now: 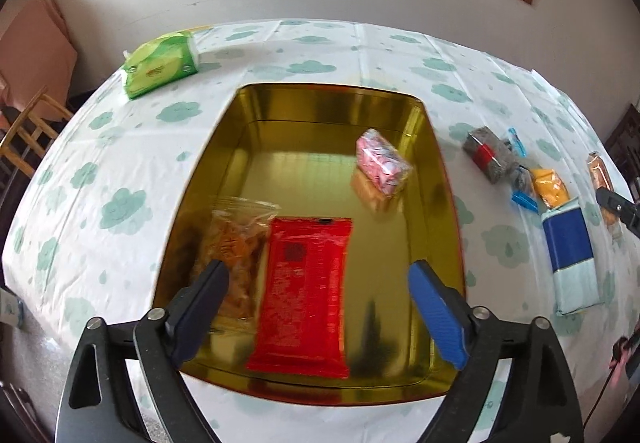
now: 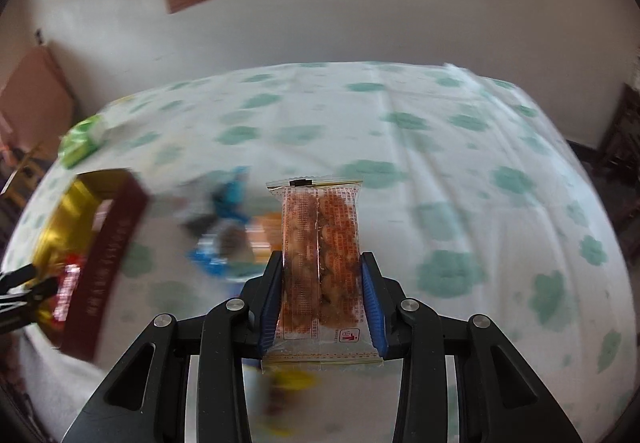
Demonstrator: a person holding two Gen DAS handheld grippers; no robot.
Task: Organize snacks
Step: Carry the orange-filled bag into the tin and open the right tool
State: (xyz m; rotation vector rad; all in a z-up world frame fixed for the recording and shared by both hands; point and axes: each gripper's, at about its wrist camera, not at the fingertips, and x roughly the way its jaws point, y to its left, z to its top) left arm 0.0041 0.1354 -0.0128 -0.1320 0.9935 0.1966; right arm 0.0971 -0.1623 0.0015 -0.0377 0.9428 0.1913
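three packets already in the gold tin (image 1: 404, 111); several left near table's right edge; left gripper (image 1: 316, 307) wide, empty; right gripper (image 2: 322, 283) clamping orange snack bar (image 2: 320, 243).

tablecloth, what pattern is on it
White tablecloth printed with pale green cloud shapes, clearest in the left wrist view.

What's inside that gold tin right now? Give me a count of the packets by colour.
Red packet: 1
Pink packet: 1
Clear bag of orange snacks: 1
Total in the gold tin: 3
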